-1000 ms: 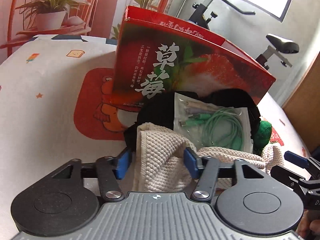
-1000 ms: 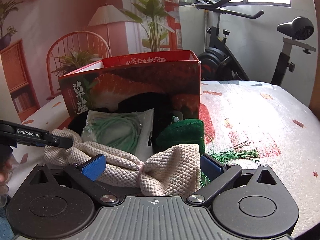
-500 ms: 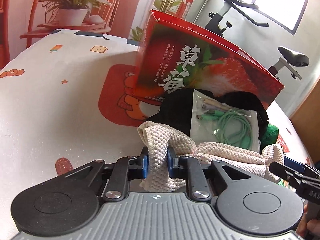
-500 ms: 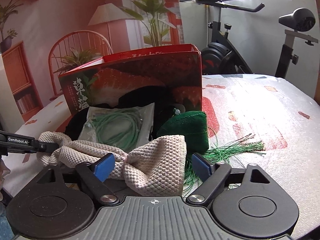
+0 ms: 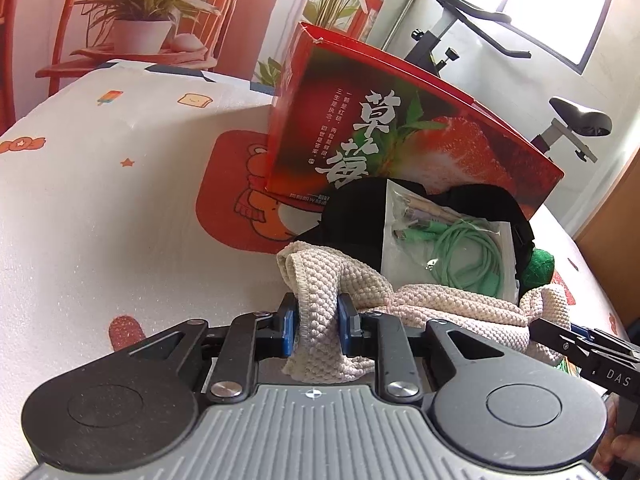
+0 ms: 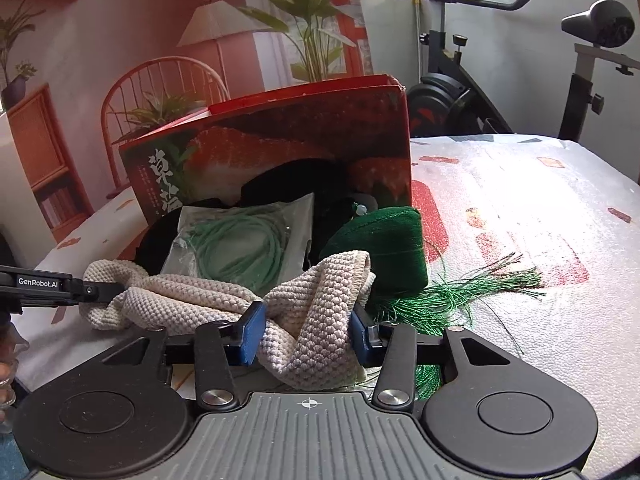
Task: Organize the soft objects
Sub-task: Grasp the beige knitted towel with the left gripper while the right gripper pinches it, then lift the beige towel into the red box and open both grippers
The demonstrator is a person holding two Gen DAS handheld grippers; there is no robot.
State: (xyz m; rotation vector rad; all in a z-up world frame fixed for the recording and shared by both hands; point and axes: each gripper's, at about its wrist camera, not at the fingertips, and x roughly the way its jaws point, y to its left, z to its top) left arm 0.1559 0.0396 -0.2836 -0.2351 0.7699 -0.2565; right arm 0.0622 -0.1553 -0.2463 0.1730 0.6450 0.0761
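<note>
The knitted cloth (image 5: 440,300), lying on the table before the red box (image 5: 400,136), is being pinched by the left gripper (image 5: 318,326); the right gripper (image 6: 306,334) is closing on its other end. The cable packet (image 6: 244,240) is at risk of being dragged along.

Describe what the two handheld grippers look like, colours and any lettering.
Each tool is the same build: a grey ribbed body, two round black discs, black link arms with silver pivot bolts, and blue pads at the fingertips. Left tool; right tool. Side on, the left tool's black finger reads "GenRobot.AI" in white, and the right tool's shows white letters "DAS".
</note>
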